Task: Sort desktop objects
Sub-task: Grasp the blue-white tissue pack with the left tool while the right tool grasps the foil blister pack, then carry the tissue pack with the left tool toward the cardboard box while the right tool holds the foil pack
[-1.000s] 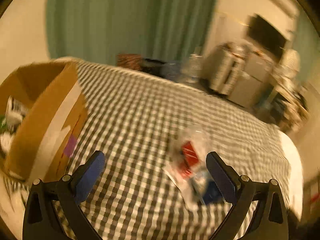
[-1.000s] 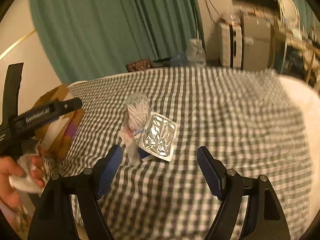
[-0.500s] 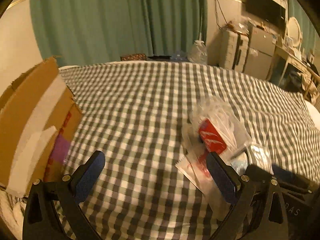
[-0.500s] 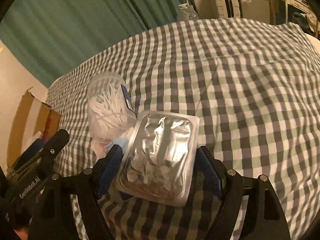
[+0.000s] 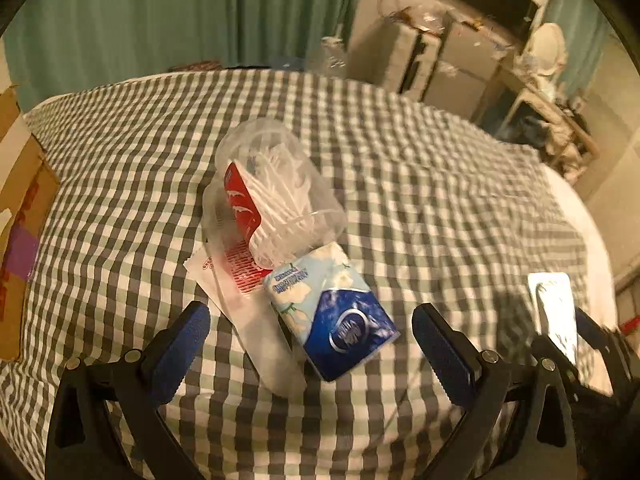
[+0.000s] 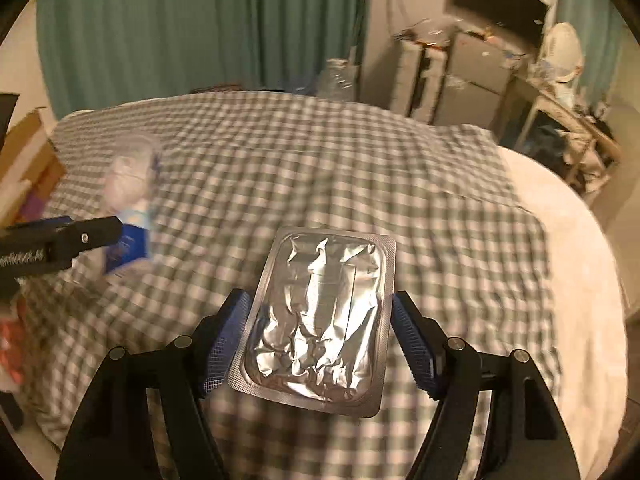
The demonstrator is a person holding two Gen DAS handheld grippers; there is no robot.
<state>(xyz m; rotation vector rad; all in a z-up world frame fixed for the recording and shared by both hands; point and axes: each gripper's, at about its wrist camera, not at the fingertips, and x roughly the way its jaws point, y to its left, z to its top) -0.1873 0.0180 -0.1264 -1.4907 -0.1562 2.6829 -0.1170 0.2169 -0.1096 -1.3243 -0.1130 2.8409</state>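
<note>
My right gripper (image 6: 320,340) is shut on a silver foil blister pack (image 6: 320,320) and holds it above the checked bedcover; the pack also shows in the left wrist view (image 5: 554,312). My left gripper (image 5: 310,340) is open and empty, just short of a blue and white tissue pack (image 5: 336,312). Behind it lie a clear tub of cotton swabs (image 5: 280,192) with a red label and a flat clear sachet (image 5: 256,320). The same pile is blurred in the right wrist view (image 6: 128,208).
A cardboard box (image 5: 16,208) stands at the left edge of the bed, also in the right wrist view (image 6: 24,168). Green curtains (image 6: 200,28) hang behind. Cabinets and a cluttered shelf (image 6: 480,76) stand at the far right. The checked bedcover (image 5: 440,200) spreads to the right.
My right gripper has closed on the foil pack, lifted it off the pile and carried it right. My left gripper has swung from the box toward the pile.
</note>
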